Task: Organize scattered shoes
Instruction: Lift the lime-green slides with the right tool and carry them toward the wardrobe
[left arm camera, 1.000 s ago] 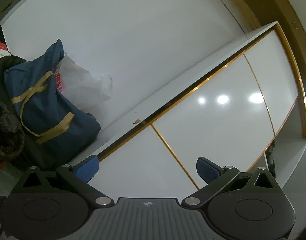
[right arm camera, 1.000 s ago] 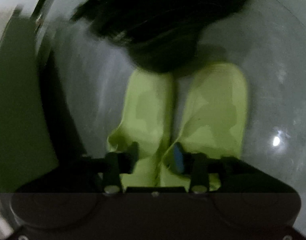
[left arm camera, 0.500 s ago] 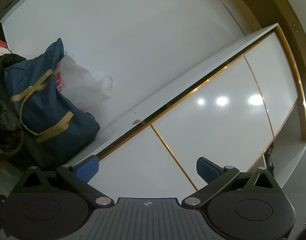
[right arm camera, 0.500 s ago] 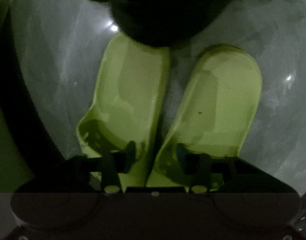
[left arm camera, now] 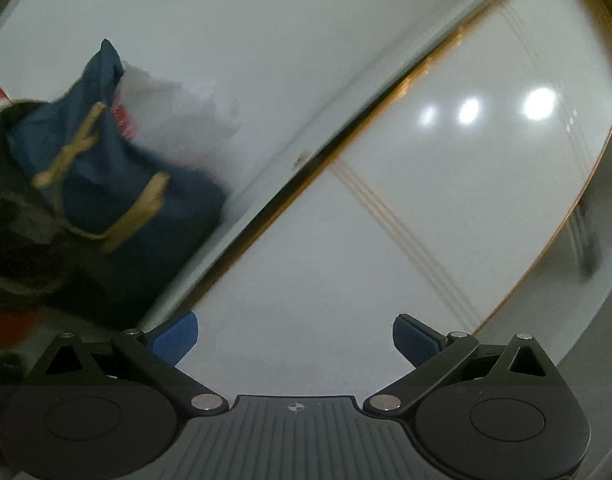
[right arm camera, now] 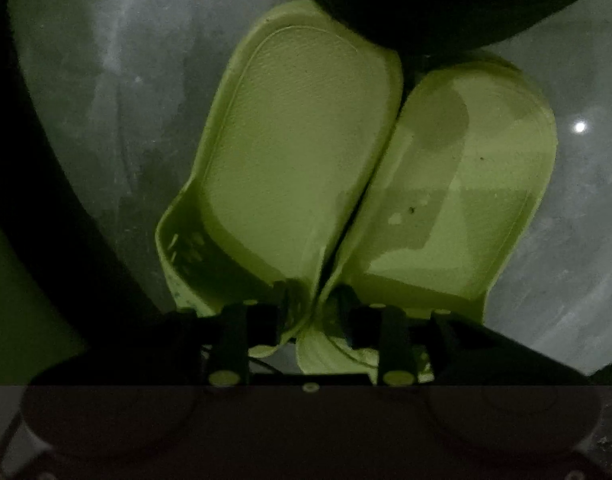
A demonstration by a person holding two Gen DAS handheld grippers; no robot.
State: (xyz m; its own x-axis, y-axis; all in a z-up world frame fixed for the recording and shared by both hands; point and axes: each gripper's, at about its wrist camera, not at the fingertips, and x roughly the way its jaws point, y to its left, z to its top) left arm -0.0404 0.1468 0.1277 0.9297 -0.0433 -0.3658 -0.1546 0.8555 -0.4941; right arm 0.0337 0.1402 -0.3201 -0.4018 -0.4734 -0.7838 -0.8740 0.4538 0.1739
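A: Report the right tongs (right arm camera: 312, 312).

B: The right tongs are clamped on a pair of lime-green slippers (right arm camera: 346, 168). The two jaws pinch the adjoining inner walls of the left slipper (right arm camera: 297, 148) and the right slipper (right arm camera: 458, 184) near their strap ends, at the bottom centre of the right wrist view. The footbeds face the camera and the free ends extend up and away from the tongs. The inner edges of the two slippers touch along most of their length.

A: What lies behind the pair?

B: A grey glossy floor (right arm camera: 105, 100) with light reflections. A dark, unlit mass (right arm camera: 446, 0) overlaps the far ends of both slippers; its identity cannot be determined. The view is dim.

A: Report the left tongs (left arm camera: 293, 340).

B: The left tongs are spread wide apart, with nothing between the blue pads (left arm camera: 173, 338). No slipper appears in the left wrist view. The tongs point at a white cabinet (left arm camera: 446, 200) with gold-trimmed door panels; the picture is motion-blurred.

A: Containers?

B: A navy duffel bag (left arm camera: 117, 176) with tan straps stands at left against the white wall (left arm camera: 265, 40). A white plastic bag (left arm camera: 177, 108) sits directly behind it, touching it. The contents of both are not visible.
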